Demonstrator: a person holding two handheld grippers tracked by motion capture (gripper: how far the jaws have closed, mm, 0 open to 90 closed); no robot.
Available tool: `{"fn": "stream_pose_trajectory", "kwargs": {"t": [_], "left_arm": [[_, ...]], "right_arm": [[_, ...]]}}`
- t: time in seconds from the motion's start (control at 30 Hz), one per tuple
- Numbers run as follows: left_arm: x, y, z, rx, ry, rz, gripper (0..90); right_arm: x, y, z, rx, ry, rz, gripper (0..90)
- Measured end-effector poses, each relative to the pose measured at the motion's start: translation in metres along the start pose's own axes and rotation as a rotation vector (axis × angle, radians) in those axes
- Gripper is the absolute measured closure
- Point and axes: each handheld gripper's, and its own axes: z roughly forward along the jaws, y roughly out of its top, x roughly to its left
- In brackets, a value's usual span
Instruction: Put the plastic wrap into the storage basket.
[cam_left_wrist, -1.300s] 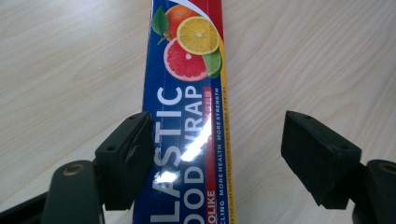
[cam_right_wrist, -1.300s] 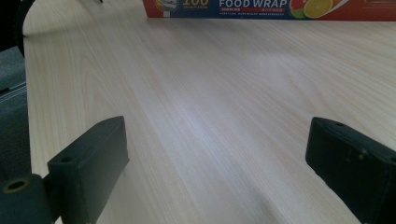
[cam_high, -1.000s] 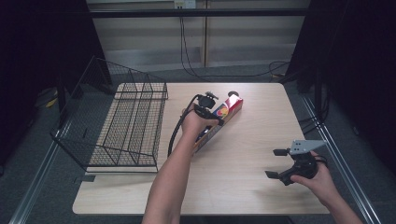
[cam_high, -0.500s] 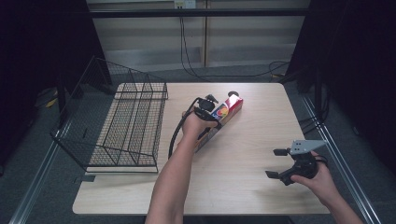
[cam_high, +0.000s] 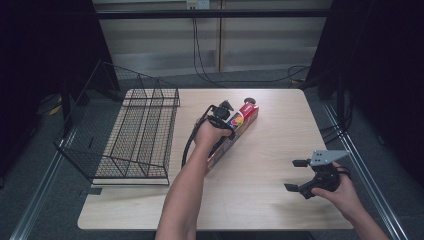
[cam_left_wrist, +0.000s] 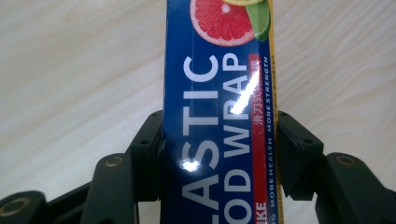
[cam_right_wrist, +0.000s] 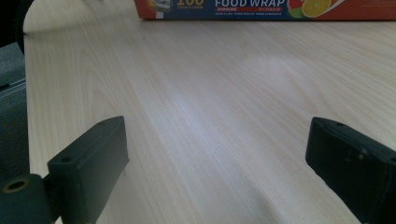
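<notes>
Food wrap box (cam_high: 234, 133) lies flat near the middle of the counter (cam_high: 270, 200), a long narrow carton in blue and red. Its long axis runs diagonally in the high view, from the near left up to the far right, with the red end pointing toward the far right part of the counter. In the left gripper view the carton (cam_left_wrist: 219, 112) runs straight up the picture between the two black jaws, its white lettering reading lengthwise along it and a grapefruit slice printed toward the far end.

Left claw (cam_high: 223, 114) sits over the far half of the box, and its jaws are pressed against both long sides of the carton, clamped on it. The left hand (cam_high: 210, 135) holds the tool from the near side, and a black cable loops down beside the forearm.

Right claw (cam_high: 295, 175) is held above the near right part of the counter, well apart from the box, with its jaws spread wide. In the right gripper view bare wood lies between them, and the box (cam_right_wrist: 261, 9) runs across the top edge.

Counter top is pale wood grain with rounded corners. A black wire rack (cam_high: 135, 135) stands on its left side, just beside the box. Beyond the counter are dark curtains, a grey floor and cables hanging down a pale wall.
</notes>
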Motion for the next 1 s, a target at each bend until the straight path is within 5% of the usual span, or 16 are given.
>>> {"fn": "stream_pose_trajectory", "kwargs": {"t": [0.3,0.5,0.57,0.7,1.0], "left_arm": [[-0.005,0.004,-0.025,0.088,-0.002,-0.112,44.6],[-0.005,0.004,-0.038,0.115,0.024,-0.111,44.7],[-0.004,0.003,-0.042,0.109,0.014,-0.149,44.7],[-0.004,0.005,-0.053,0.123,0.023,-0.157,44.6],[-0.007,0.008,-0.079,0.103,0.038,-0.184,44.6]], "right_arm": [[0.000,0.000,0.000,-0.003,-0.002,-0.002,5.5],[0.000,0.000,-0.001,-0.005,-0.003,0.003,5.3],[0.000,0.000,0.000,-0.004,-0.001,-0.001,5.2],[0.000,0.001,0.001,-0.005,-0.004,0.004,4.5],[0.000,0.001,0.002,-0.010,0.009,0.009,1.7]]}}
